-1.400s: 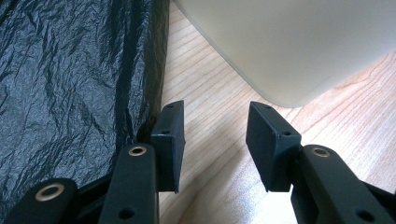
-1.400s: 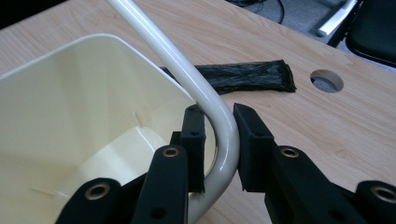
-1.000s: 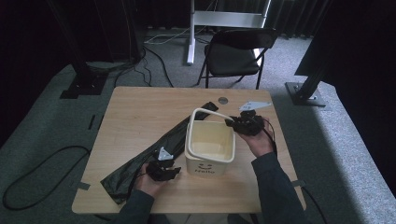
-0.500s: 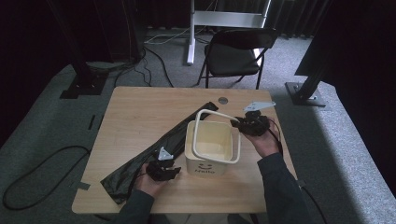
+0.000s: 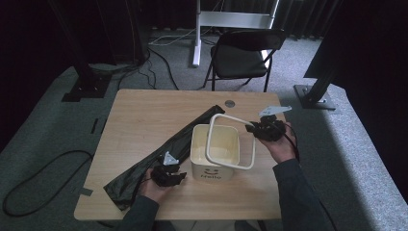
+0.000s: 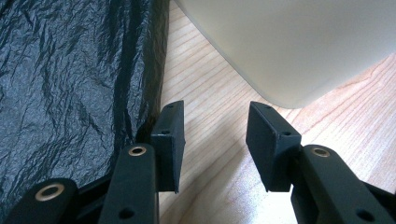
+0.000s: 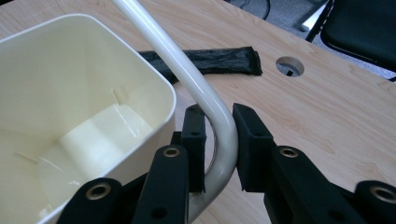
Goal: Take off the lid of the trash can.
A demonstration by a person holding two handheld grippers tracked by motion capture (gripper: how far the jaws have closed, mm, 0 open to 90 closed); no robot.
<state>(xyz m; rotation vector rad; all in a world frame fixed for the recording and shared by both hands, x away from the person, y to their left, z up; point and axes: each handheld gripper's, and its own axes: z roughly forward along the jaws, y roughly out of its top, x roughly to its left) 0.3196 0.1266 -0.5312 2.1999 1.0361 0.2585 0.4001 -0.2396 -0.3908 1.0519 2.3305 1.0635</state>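
Right gripper (image 7: 218, 126) astride bin's frame (image 7: 196, 84) corner.

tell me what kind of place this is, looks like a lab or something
Probably a recording studio or lab set-up, not a home: a light wooden table stands alone on grey carpet, ringed by black curtains, with loose black cables and a black folding chair.

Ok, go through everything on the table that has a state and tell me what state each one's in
Cream plastic square bin: upright, empty.
White loop-shaped frame: tilted over the bin's top, one corner gripped.
Black plastic bag: crumpled, lying flat in a long strip.
Right claw: shut on the frame.
Left claw: open, holding nothing.
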